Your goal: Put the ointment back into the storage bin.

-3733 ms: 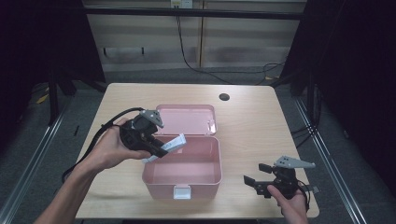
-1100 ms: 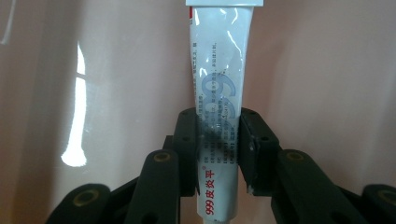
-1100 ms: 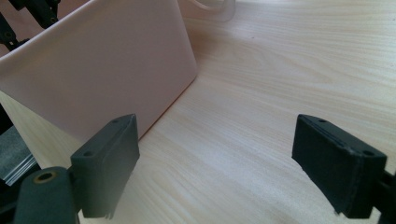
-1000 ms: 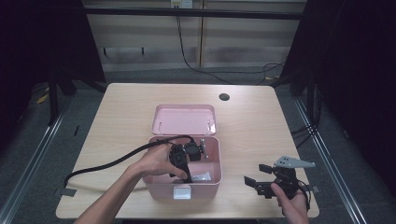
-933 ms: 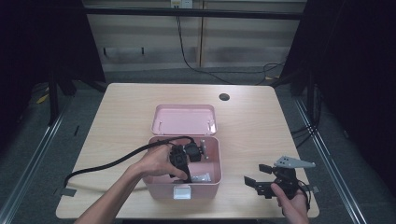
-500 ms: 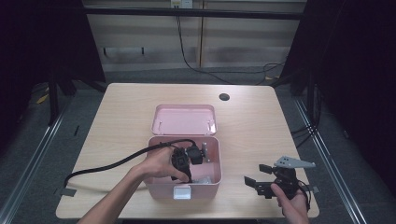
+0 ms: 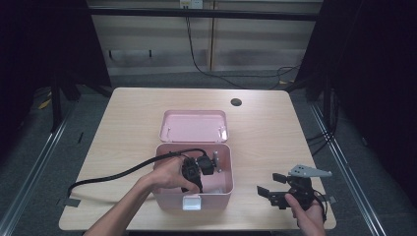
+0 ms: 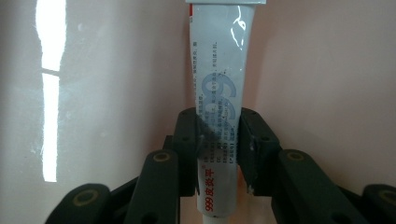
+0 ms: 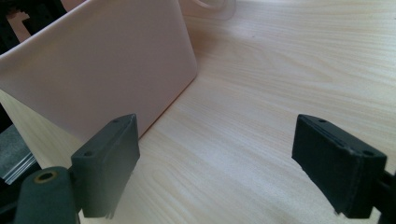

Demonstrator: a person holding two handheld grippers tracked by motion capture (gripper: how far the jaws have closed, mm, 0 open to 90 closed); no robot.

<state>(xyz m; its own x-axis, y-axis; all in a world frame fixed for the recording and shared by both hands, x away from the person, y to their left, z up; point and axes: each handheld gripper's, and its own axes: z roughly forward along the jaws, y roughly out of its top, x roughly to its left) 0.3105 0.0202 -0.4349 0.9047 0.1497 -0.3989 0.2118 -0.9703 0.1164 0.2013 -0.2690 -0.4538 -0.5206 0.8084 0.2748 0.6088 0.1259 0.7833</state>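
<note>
A pink box (image 7: 164,196) stands open near the table's front edge, its lid (image 7: 194,126) lying flat just behind it. My left gripper (image 7: 194,179) reaches down into the box. In the left gripper view it (image 8: 218,154) is shut on a white ointment tube (image 8: 219,88) with blue print, which hangs against the box's pink inner wall (image 8: 327,84). My right gripper (image 7: 268,189) rests low at the table's front right, jaws open, nothing between them. In the right gripper view it (image 9: 215,163) faces the box's outer side (image 9: 102,70).
The light wooden table (image 7: 275,132) has a round cable hole (image 7: 236,102) at the back. A black cable (image 7: 113,174) trails left from my left gripper across the table. Dark floor and metal rails surround the table.
My left gripper carried the tube from above the table left of the box into the box, then shifted slightly toward its front. The right gripper has stayed put.
</note>
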